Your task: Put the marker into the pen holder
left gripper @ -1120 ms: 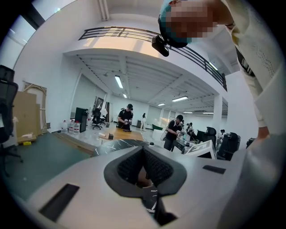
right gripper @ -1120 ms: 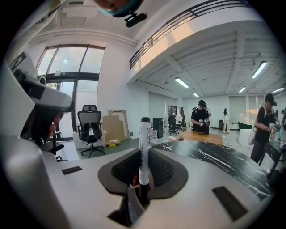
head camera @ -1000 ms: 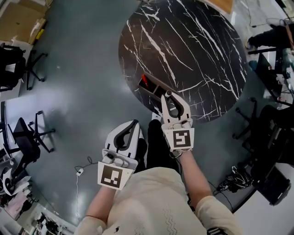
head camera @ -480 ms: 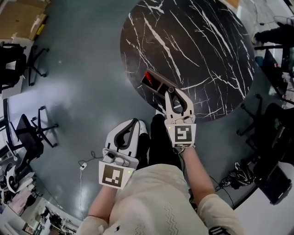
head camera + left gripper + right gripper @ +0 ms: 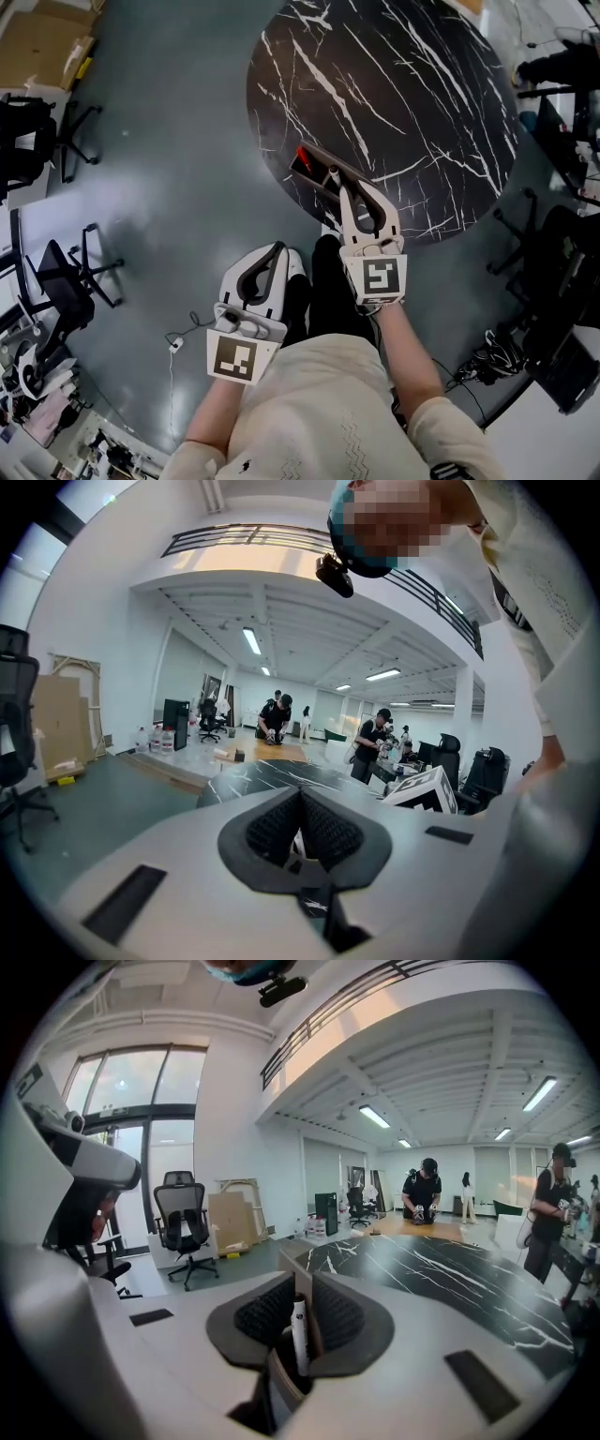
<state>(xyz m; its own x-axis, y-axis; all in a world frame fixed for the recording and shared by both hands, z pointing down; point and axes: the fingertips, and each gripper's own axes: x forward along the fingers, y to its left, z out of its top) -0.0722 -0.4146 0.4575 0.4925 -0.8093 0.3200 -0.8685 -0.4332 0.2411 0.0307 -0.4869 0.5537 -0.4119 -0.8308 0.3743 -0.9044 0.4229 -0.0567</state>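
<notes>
The pen holder [image 5: 317, 165] is a dark open box with compartments on the near-left rim of the round black marble table [image 5: 403, 84]; a red item [image 5: 302, 155] lies inside it. My right gripper [image 5: 341, 187] is shut on a white marker [image 5: 334, 174] with a dark cap. The marker's tip stands over the holder's near wall. In the right gripper view the marker [image 5: 298, 1335] runs upright between the pads, with the holder's wall [image 5: 292, 1262] just beyond. My left gripper [image 5: 278, 249] hangs lower over the floor, jaws shut and holding nothing [image 5: 300, 797].
Black office chairs [image 5: 56, 281] stand on the grey floor at the left, with cardboard [image 5: 37, 42] at the top left. A cable and plug [image 5: 173, 343] lie on the floor near my left hand. More chairs [image 5: 553, 244] crowd the right. Several people stand far off [image 5: 424, 1190].
My right gripper has carried the marker a little forward and left, from beside the holder to over its near wall. The left gripper has hardly moved.
</notes>
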